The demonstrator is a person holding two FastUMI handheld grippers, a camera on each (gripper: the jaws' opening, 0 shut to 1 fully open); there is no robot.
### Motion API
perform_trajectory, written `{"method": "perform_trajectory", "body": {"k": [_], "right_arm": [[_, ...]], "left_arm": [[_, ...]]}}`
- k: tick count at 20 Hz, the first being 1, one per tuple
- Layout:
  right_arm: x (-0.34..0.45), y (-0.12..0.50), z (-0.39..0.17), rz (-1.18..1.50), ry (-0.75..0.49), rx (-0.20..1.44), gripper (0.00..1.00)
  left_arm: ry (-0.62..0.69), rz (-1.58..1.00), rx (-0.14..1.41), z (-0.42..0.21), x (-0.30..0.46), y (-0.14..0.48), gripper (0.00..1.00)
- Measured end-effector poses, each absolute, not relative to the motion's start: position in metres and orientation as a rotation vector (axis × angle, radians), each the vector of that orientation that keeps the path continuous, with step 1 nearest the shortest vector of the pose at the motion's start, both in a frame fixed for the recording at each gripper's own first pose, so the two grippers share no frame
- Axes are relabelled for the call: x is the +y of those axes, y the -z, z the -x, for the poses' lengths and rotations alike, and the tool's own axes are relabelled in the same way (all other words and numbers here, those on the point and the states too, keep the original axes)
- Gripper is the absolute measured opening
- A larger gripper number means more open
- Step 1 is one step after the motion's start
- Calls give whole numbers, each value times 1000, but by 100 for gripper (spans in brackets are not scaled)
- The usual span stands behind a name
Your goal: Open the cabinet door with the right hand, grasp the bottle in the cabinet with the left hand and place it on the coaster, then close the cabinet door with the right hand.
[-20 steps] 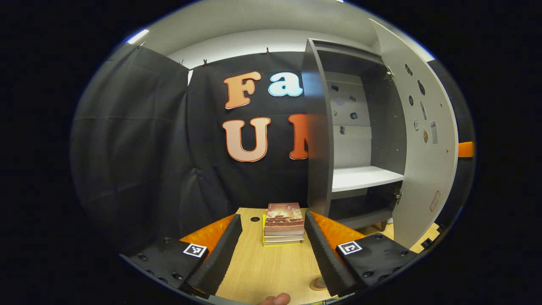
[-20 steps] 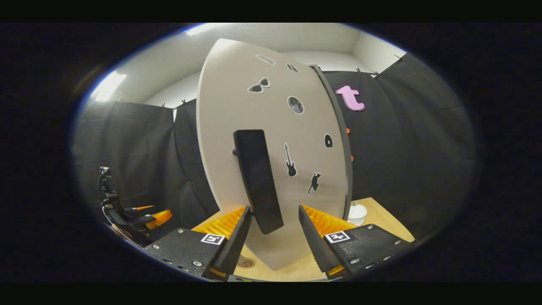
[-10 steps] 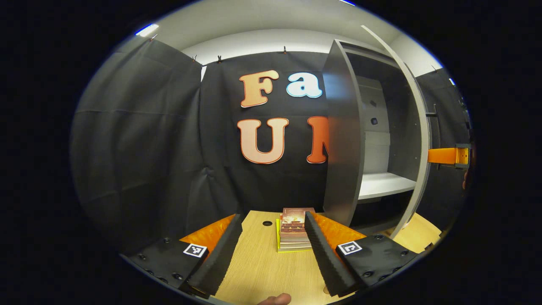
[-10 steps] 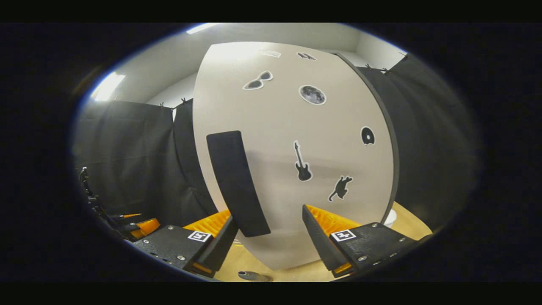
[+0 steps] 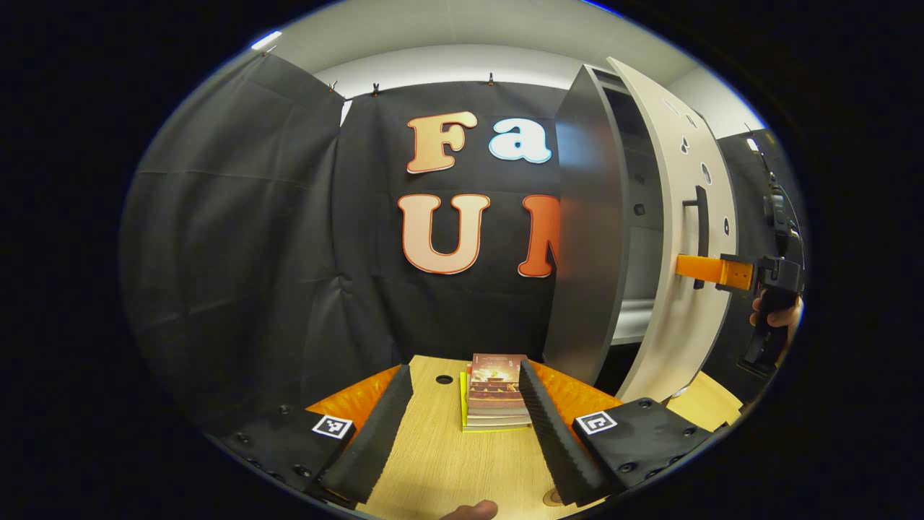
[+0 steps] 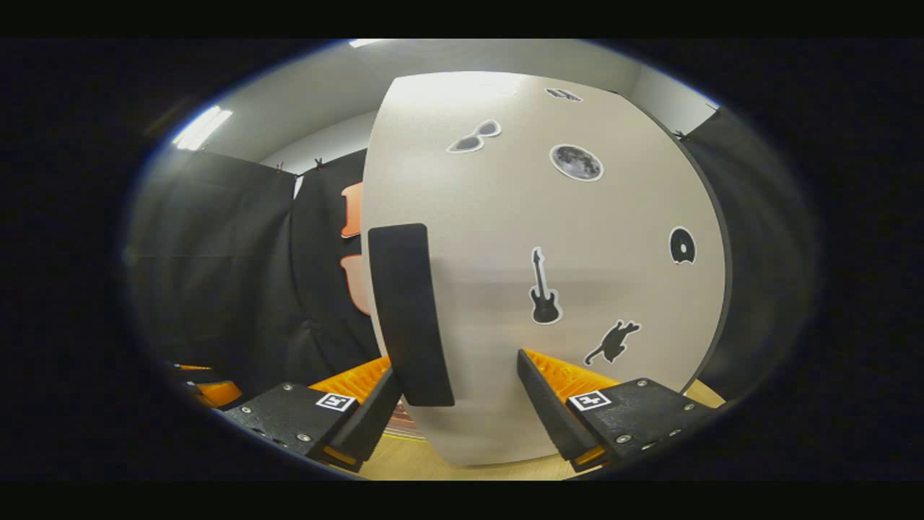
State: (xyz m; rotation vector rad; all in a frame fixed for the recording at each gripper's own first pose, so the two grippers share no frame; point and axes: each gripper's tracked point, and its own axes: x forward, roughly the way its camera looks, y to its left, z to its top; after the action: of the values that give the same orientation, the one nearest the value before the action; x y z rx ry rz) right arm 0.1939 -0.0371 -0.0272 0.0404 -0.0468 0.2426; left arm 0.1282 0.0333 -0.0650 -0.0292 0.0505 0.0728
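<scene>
- Your right hand-held gripper (image 6: 458, 404), fingers spread, faces the cabinet door (image 6: 548, 289) beside its handle (image 6: 408, 314).
- Your left hand-held gripper (image 5: 462, 433) hangs open above the table (image 5: 447, 462), books (image 5: 494, 390) ahead.

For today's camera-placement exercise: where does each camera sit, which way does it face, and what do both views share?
Left gripper view: rides the left gripper, low over the table, facing books and cabinet; a fingertip shows.
Right gripper view: rides the right gripper, facing the cabinet door and its handle.
Shared: the door, handle, table.
</scene>
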Motion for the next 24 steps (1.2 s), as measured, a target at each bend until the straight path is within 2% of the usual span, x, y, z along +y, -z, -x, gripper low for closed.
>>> {"method": "perform_trajectory", "body": {"k": [3,8,16,19,21,24], "right_arm": [[-27,29,-218,12,-204,-66,93],[-27,29,-224,9,-180,-85,96],[-26,37,-228,-10,-208,-62,94],[-27,30,-212,-34,-220,-72,95],[-25,20,-187,-41,-258,-95,92],[-30,14,-143,-50,-294,-107,95]], "left_arm": [[-69,34,56,-135,34,66,97],[-73,34,62,-139,34,66,97],[-84,34,63,-126,25,60,97],[-88,28,48,-114,16,49,97],[-83,26,35,-103,7,40,97],[-70,21,18,-87,-12,31,95]]}}
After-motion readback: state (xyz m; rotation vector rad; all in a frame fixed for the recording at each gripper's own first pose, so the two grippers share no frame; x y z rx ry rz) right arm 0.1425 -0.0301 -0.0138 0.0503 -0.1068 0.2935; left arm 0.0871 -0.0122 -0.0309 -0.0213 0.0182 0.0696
